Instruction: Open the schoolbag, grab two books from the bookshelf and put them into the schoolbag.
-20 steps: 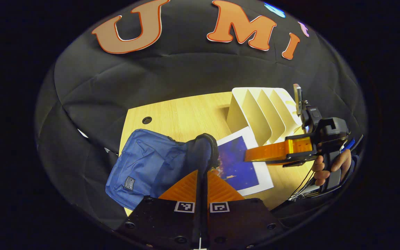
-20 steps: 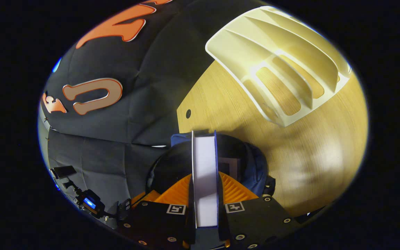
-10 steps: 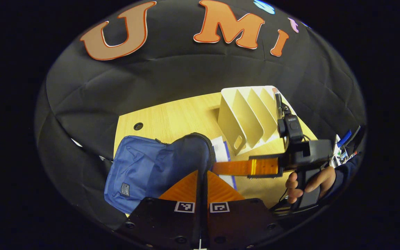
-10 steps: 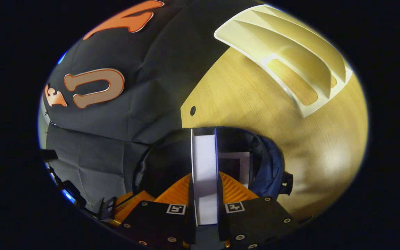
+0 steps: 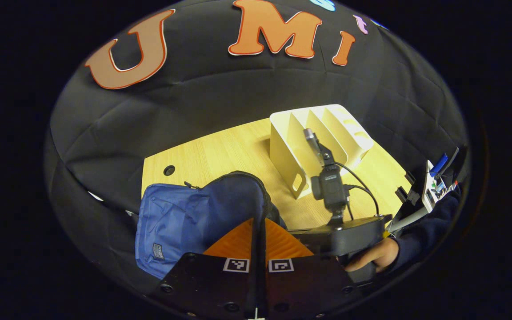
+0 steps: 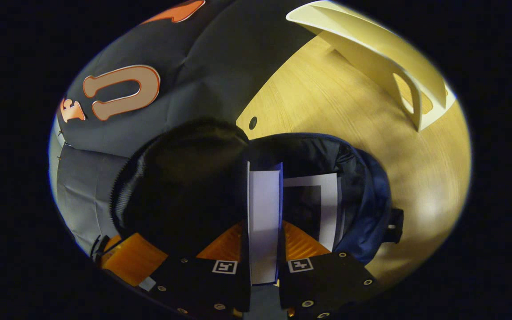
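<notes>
Schoolbag (image 6: 362, 195) mouth gapes at frame centre, left gripper (image 5: 258, 231) clenched on its rim, right gripper (image 6: 265, 242) grasping a book (image 6: 263, 209) inside, beside another book (image 6: 322, 200).

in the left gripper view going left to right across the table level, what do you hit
blue schoolbag → left tongs pinching the bag's raised flap → cream bookshelf → hand gripping the right tongs' handle → dark sleeve
</notes>
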